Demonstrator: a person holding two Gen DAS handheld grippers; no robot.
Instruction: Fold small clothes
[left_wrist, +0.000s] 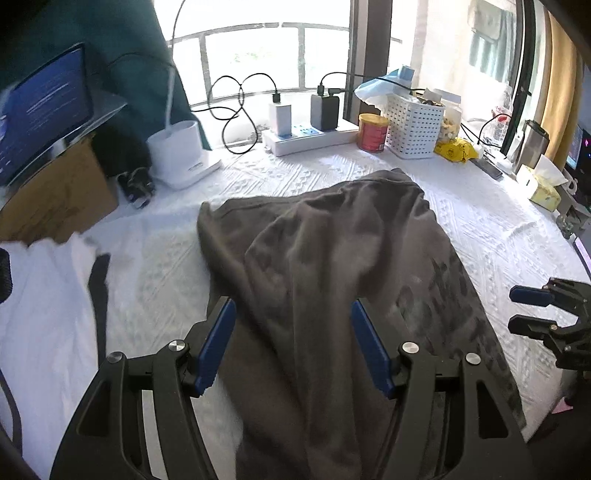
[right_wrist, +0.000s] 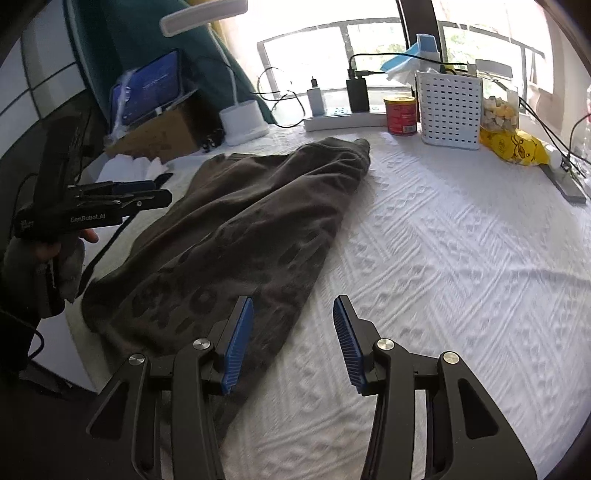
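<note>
A dark grey-brown garment (left_wrist: 332, 266) lies crumpled and lengthwise on the white textured tablecloth (left_wrist: 498, 229); it also shows in the right wrist view (right_wrist: 236, 229), with a darker print near its near end. My left gripper (left_wrist: 293, 314) is open and empty, hovering over the garment's near part. My right gripper (right_wrist: 293, 314) is open and empty, above the cloth just right of the garment's near edge. The right gripper shows at the right edge of the left wrist view (left_wrist: 517, 310). The left gripper shows side-on at the left of the right wrist view (right_wrist: 162, 192).
White clothes (left_wrist: 48, 295) lie at the table's left. Along the back stand a laptop on a cardboard box (left_wrist: 55, 192), a white lamp base (left_wrist: 177, 155), a power strip with chargers (left_wrist: 306, 136), a red can (left_wrist: 373, 133), a white basket (left_wrist: 415, 125), a yellow snack bag (left_wrist: 454, 149) and a tissue box (left_wrist: 539, 184).
</note>
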